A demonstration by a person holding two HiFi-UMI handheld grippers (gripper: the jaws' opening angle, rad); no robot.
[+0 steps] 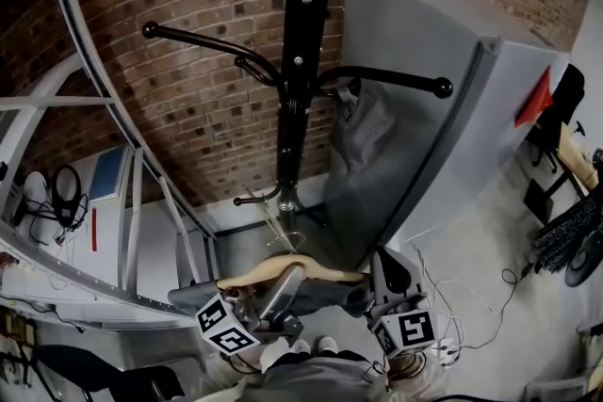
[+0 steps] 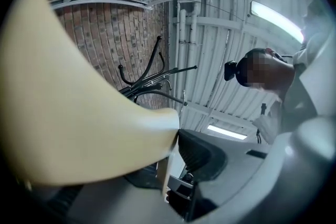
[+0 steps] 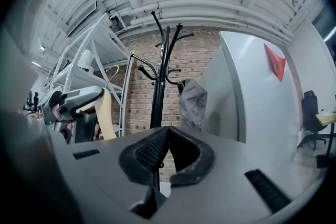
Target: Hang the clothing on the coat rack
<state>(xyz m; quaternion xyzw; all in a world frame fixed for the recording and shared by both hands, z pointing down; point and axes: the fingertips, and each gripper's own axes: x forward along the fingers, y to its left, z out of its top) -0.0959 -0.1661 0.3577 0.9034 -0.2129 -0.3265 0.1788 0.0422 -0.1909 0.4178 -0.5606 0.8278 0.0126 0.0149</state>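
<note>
1. Left tongs (image 1: 287, 280): clenched on the pale wooden hanger (image 1: 320, 270). In the left gripper view, the hanger (image 2: 68, 113) filled the left half of the frame. Its edge sat against the black ribbed pad (image 2: 202, 152) of one jaw, and the other jaw was hidden behind the wood.

2. Right tongs (image 1: 391, 270): clenched, with nothing seen between them. In the right gripper view the two ribbed pads met at their tips (image 3: 166, 134). I held these tongs just beside the right end of the hanger, low in the head view.

3. Hanger position: roughly level, in front of and below the foot of the black coat rack (image 1: 300, 61), apart from every hook. Dark grey cloth (image 1: 325, 297) showed directly under the wood. I could not tell whether it hung from the hanger.

4. Clothing on the rack: one grey garment (image 1: 363, 127) hung from a lower right hook of the coat rack, beside the pole. The right gripper view showed the same garment (image 3: 192, 102) draped just right of the pole (image 3: 160, 81).

5. Surroundings: a brick wall (image 1: 188, 108) stood behind the rack. A tall grey cabinet (image 1: 424, 136) stood to its right, close behind the hung garment.
</note>
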